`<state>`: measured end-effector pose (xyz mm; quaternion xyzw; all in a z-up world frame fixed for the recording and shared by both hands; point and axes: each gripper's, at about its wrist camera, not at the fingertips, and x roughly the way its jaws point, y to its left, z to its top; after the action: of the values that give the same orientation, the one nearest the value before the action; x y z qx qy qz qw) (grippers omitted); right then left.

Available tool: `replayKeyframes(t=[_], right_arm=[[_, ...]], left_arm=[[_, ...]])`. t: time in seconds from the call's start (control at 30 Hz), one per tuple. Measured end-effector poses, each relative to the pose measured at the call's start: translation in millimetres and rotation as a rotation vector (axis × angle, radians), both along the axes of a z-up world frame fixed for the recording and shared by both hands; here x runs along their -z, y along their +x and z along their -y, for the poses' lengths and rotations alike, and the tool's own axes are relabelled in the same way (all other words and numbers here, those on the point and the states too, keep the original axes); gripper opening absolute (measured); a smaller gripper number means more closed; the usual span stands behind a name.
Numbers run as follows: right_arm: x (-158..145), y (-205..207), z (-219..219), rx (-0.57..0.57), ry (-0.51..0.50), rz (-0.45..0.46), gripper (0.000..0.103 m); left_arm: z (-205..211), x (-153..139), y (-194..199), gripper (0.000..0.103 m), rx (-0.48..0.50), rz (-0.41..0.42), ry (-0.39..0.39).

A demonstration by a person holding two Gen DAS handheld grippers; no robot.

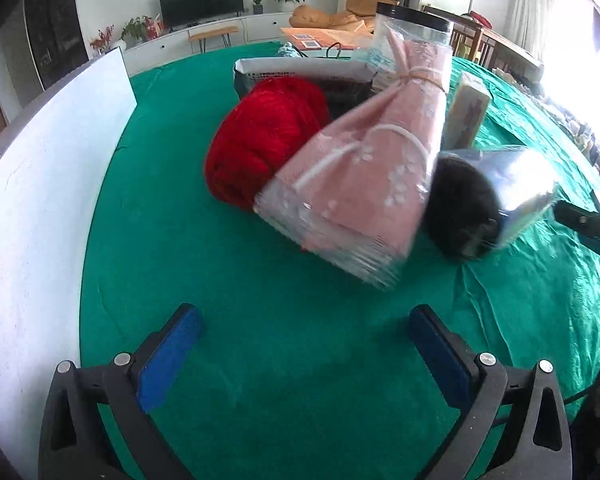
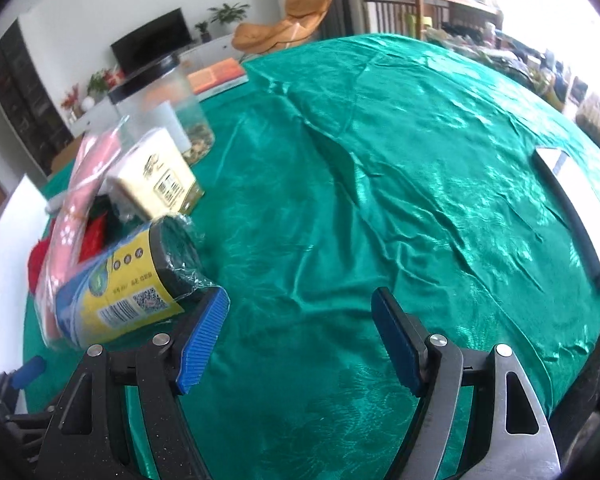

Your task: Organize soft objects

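In the left wrist view my left gripper [image 1: 306, 314] hangs open over bare green cloth, short of a pile of soft things. The pile holds a red yarn ball [image 1: 264, 140], a pink flowered cloth in a clear bag [image 1: 360, 184] and a black roll in plastic wrap [image 1: 480, 204]. My right gripper [image 2: 300, 300] is open too, with nothing between its fingers. Its left fingertip [image 2: 216, 304] sits right beside the wrapped roll [image 2: 128, 288], which bears a blue and yellow label. Behind the roll lie a tissue pack [image 2: 156, 176] and the pink bag [image 2: 80, 200].
A clear jar with a black lid [image 1: 412, 36] and a white basket [image 1: 300, 72] stand behind the pile. A white board [image 1: 40, 200] runs along the table's left edge. A flat phone-like device [image 2: 580, 216] lies at the right on the wrinkled green tablecloth [image 2: 380, 160].
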<state>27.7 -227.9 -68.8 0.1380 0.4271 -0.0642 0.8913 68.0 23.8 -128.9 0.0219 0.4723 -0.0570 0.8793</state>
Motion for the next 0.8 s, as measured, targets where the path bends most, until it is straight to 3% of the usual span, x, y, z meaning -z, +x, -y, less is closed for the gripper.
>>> replayKeyframes(t=[0.27,0.8], right_arm=[[7.0,7.6,24.9,0.19,-0.051,-0.042,0.078],[10.7,14.8,15.8,0.18,-0.119,-0.065,0.082]], left_arm=[[-5.3,2.0,3.3,0.103,-0.004,0.02,-0.002],[-4.8,2.2,3.8,0.103,-0.005,0.022,0.0]])
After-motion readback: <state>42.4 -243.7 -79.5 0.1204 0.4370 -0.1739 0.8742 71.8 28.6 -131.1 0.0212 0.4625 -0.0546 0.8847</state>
